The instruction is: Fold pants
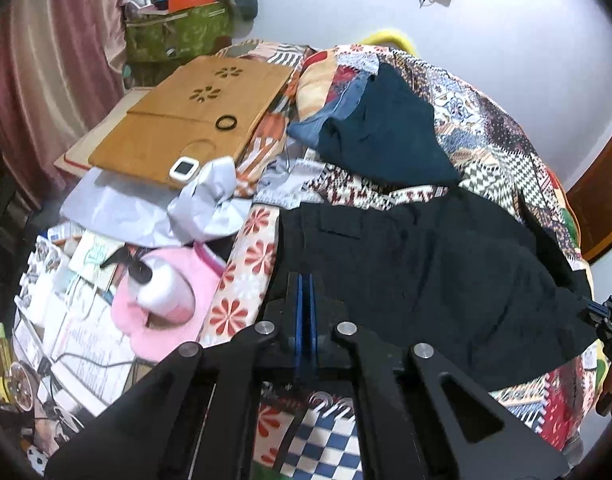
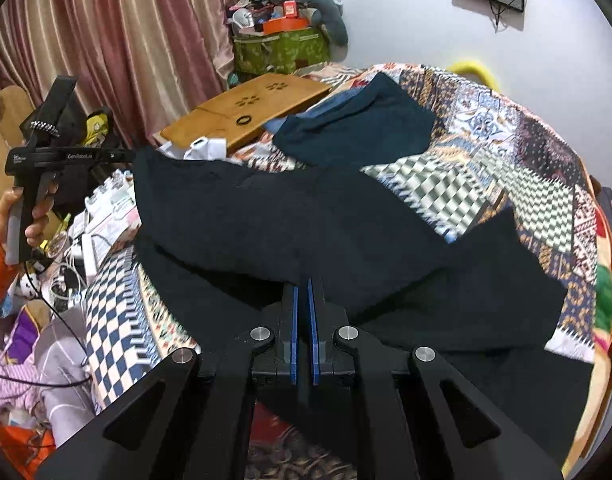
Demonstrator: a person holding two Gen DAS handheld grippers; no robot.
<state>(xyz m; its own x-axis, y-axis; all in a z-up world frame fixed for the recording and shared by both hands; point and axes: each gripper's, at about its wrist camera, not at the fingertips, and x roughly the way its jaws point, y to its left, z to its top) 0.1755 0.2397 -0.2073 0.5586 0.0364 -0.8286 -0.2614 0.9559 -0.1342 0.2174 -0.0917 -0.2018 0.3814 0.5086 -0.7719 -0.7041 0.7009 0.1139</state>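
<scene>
The black pants (image 1: pixel 425 268) lie spread across the patchwork bed cover (image 1: pixel 497 136); they also show in the right wrist view (image 2: pixel 306 220). My left gripper (image 1: pixel 306 280) is shut on the pants' near left edge, lifting it slightly. My right gripper (image 2: pixel 302 284) is shut on the pants' near edge, with cloth draped over the fingertips. In the right wrist view the left gripper (image 2: pixel 134 155) holds a raised corner of the pants at the left. The right gripper shows at the right edge of the left wrist view (image 1: pixel 593 312), on the pants' other corner.
A dark teal garment (image 1: pixel 385 132) lies on the bed behind the pants, over a blue cloth. A wooden lap desk (image 1: pixel 186 120) with a black ring and a small white device sits at the back left. Clutter, cables and a pink cushion (image 1: pixel 162 304) fill the left side.
</scene>
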